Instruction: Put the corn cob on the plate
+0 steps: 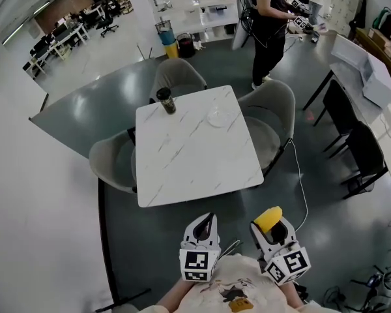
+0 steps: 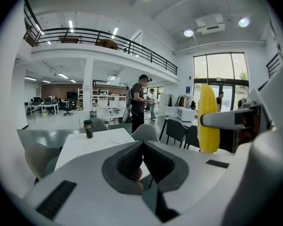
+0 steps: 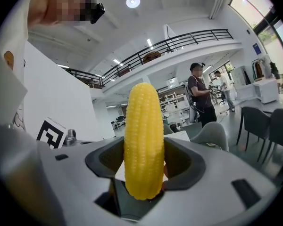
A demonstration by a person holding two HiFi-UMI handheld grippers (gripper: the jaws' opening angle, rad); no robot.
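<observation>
A square white tabletop (image 1: 189, 155) with thin grey marble veins stands on a glossy dark grey floor (image 1: 85, 109). Grey padded chairs (image 1: 177, 77) are pushed in at its far, left and right edges. A dark lidded cup (image 1: 166, 100) stands at the far left corner, and a clear plate (image 1: 210, 116), faint against the marble, lies near the far right corner. The room around it is a large open office with a railed upper gallery, round ceiling lights, desks in the distance and tall windows. A person in dark clothes (image 1: 267, 25) stands well beyond the tabletop's far edge.

The corn cob (image 3: 142, 140) is bright yellow, with neat rows of kernels and a rounded tip pointing up. It stands upright in the right hand-held gripper (image 3: 142, 173), whose jaws are clamped on its lower part from both sides. In the head view the cob (image 1: 268, 219) is off the tabletop, over the floor short of the near edge and close to the holder's body, well apart from the plate.

The left hand-held gripper (image 2: 141, 149) has its ribbed jaws pressed together with nothing between them, and sits just beside the right one, also short of the near edge
</observation>
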